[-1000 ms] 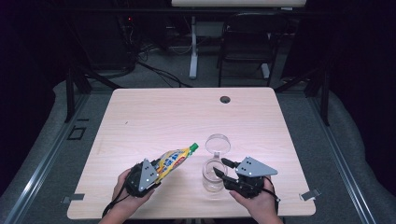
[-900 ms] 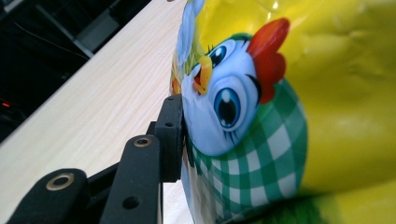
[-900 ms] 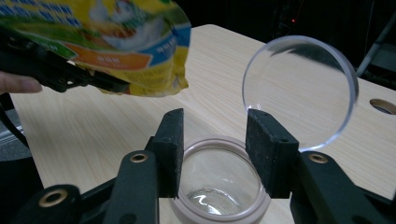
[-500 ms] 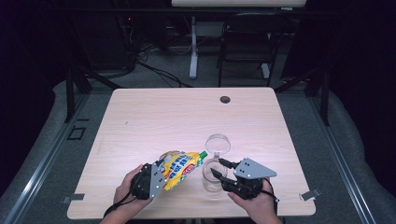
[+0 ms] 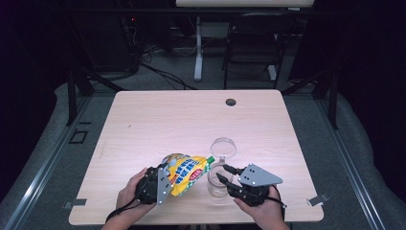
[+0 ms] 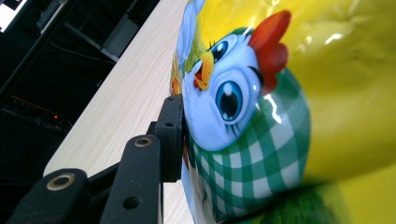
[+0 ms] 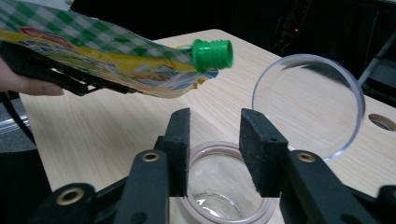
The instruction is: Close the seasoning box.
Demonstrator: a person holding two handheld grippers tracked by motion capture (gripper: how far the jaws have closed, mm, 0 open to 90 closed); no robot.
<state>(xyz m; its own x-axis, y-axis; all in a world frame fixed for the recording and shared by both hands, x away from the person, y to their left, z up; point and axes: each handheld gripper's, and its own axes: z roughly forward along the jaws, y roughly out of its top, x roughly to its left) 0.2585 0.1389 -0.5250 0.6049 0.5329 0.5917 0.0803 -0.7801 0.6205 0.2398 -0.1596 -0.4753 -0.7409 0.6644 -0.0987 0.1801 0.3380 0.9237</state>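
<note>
My left gripper (image 5: 164, 180) is shut on a yellow snack pouch (image 5: 187, 173) printed with a cartoon chicken (image 6: 233, 107); one black finger (image 6: 172, 140) presses into its side. The pouch lies tilted, and its green cap (image 7: 212, 55) points toward a clear glass jar (image 5: 216, 189) that stands open-topped near the front edge. My right gripper (image 7: 215, 135) hovers just over the jar's mouth (image 7: 219, 200). Its jaws have just been closing, and the pads touch nothing. The jar's clear round lid (image 7: 308, 102) lies on the table behind the jar.
The light wooden table (image 5: 182, 120) has a round cable hole (image 5: 231, 102) near its far edge. A chair and table legs stand in the dark beyond. Dark floor drops away on both sides.
The pouch has swung down and to the right, bringing its green cap close to the jar. The right gripper's jaws have narrowed over the jar mouth.
</note>
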